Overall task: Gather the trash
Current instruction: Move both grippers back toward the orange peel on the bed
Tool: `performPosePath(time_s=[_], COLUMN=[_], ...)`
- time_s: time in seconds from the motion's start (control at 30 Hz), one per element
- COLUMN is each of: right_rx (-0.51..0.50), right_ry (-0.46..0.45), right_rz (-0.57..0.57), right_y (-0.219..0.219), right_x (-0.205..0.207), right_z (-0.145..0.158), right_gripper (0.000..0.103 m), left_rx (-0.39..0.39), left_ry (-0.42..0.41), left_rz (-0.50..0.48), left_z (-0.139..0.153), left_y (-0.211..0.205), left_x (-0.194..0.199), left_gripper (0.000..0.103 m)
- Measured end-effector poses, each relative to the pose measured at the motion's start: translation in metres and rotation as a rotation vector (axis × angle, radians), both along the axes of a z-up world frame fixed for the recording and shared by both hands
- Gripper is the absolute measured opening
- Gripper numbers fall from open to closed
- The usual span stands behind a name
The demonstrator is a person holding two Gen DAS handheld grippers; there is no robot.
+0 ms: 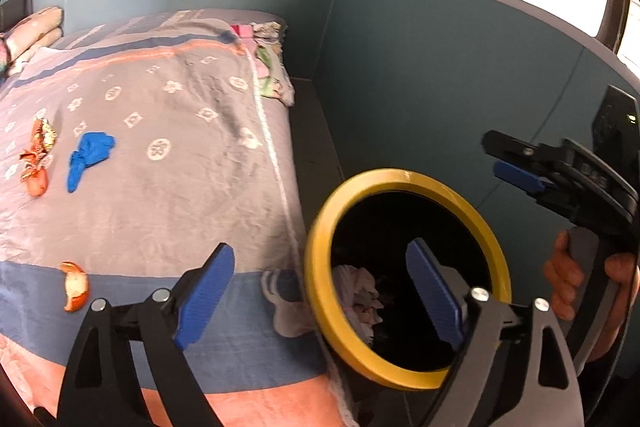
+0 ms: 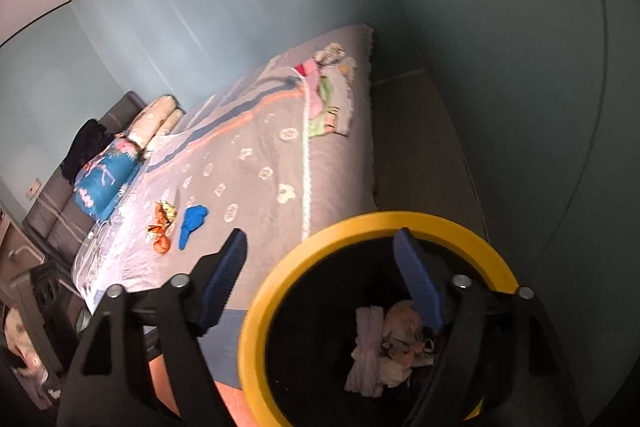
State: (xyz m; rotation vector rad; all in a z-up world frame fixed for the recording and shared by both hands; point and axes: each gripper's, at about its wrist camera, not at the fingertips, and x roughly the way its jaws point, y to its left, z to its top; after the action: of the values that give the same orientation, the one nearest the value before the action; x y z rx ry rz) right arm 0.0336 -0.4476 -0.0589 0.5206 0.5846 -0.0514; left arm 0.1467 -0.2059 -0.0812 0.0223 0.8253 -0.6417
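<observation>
Inside round yellow-rimmed bin point(image 2: 256, 327): crumpled tissue point(image 2: 370, 351)

The left gripper point(image 1: 320, 295) is hanging wide open over the yellow-rimmed bin point(image 1: 404, 363) beside the bed point(image 1: 168, 211), where 2 orange peels point(image 1: 75, 286) and a blue wrapper point(image 1: 89, 157) are lying.

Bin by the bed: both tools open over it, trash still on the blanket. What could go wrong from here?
1. The bin stands at the bed's edge; a tool swinging back to the bed could clip its yellow rim and tip it.
2. The peel lies near the blanket's edge; a nudge may push it off.
3. The blue scrap and wrapper lie close together; a grab might catch both, or blanket.
</observation>
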Motion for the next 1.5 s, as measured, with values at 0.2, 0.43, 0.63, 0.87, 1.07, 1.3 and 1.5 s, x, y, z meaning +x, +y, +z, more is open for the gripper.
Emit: performPosePath(time_s=[0.2, 0.43, 0.63, 0.87, 1.07, 1.3, 1.5], right_rx=[-0.04, -0.047, -0.095, -0.076, -0.087, -0.094, -0.125], right_ry=[-0.031, -0.023, -0.034, -0.022, -0.005, 0.037, 0.071], right_rz=[0.054, 0.156, 0.221, 0.314, 0.407, 0.506, 0.564], right_y=[0.025, 0.055, 0.095, 0.134, 0.176, 0.227, 0.262], right_x=[0.014, 0.047, 0.082, 0.128, 0.174, 0.234, 0.27], right_z=[0.014, 0.022, 0.033, 0.033, 0.027, 0.011, -0.005], right_gripper=[0.085, 0.088, 0.089, 0.09, 0.09, 0.09, 0.09], left_rx=[-0.019, -0.007, 0.013, 0.04, 0.063, 0.086, 0.1], left_ry=[-0.037, -0.086, -0.081, -0.046, 0.0, 0.055, 0.098], left_rz=[0.071, 0.164, 0.255, 0.38, 0.428, 0.427, 0.389], left_z=[0.008, 0.012, 0.003, -0.021, -0.044, -0.075, -0.104], left_y=[0.033, 0.078, 0.123, 0.178, 0.212, 0.227, 0.221], left_x=[0.008, 0.02, 0.037, 0.059, 0.076, 0.09, 0.101], left_gripper=[0.09, 0.094, 0.094, 0.094, 0.094, 0.094, 0.094])
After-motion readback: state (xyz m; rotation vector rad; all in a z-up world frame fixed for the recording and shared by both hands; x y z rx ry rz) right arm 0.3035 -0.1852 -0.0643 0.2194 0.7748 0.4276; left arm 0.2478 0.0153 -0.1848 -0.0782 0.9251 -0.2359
